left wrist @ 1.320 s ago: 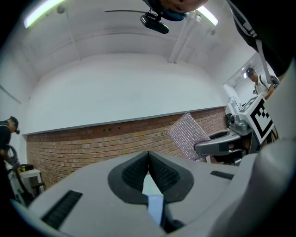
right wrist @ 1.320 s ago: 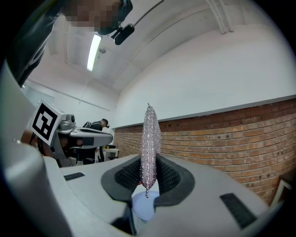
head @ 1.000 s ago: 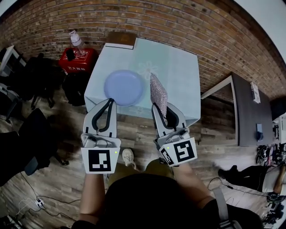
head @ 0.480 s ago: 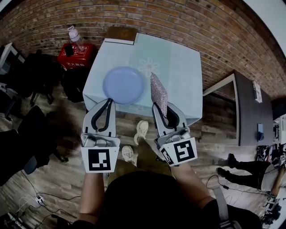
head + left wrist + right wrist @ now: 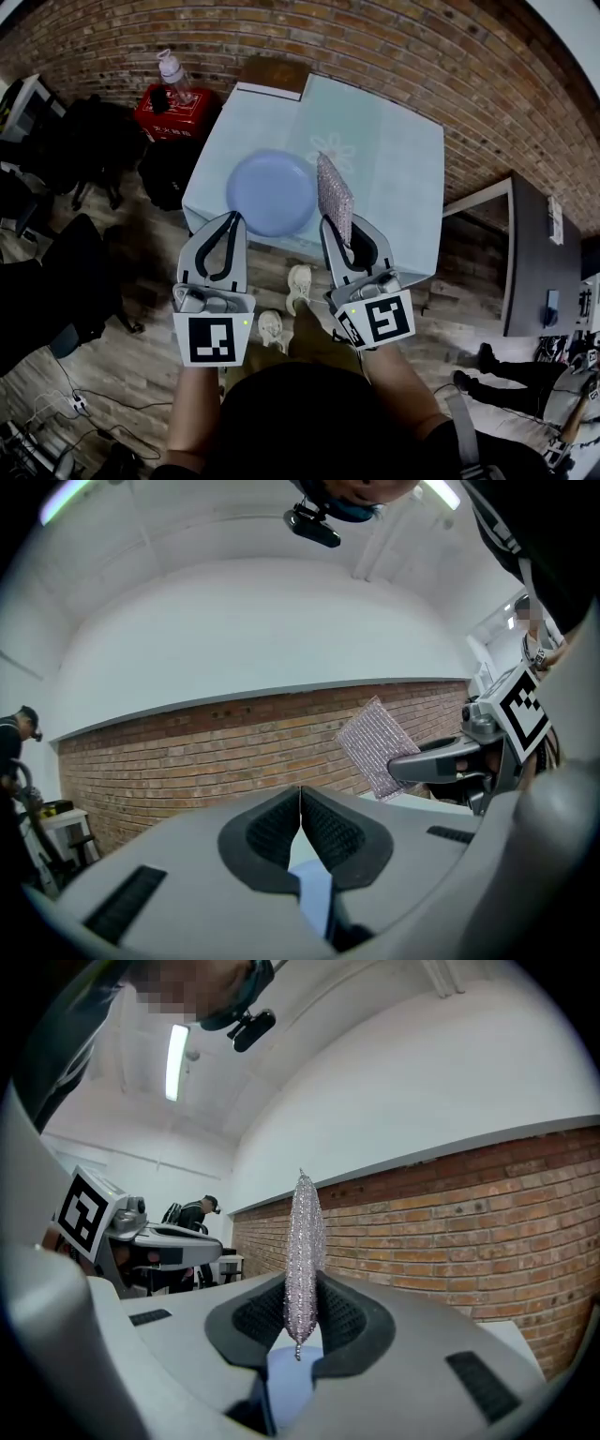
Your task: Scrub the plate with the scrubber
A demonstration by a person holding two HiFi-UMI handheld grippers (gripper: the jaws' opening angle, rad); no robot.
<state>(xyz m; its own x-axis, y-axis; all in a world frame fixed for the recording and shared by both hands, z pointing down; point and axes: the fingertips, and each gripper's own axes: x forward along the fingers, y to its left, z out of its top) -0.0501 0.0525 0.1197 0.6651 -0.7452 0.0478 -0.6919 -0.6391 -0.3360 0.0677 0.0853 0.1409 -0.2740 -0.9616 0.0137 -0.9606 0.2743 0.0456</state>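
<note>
Holding the scrubber [image 5: 333,197] pinched edge-up, right gripper [image 5: 343,230] sits centre frame, just right of the blue plate [image 5: 272,192] on the table [image 5: 394,159]. Left gripper [image 5: 228,225]: jaws together, empty. Judged pre-contact; next, bring scrubber down onto plate.

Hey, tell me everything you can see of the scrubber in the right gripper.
The scrubber is a thin, flat, rectangular pad of sparkly silver-pink mesh that looks metallic. The right gripper is shut on its lower end, so it stands on edge and sticks out beyond the jaws. The right gripper view shows it edge-on as a narrow spindle. In the head view it sits just right of the blue plate, over the table near its front edge. Only the jaws seem to touch it.
</note>
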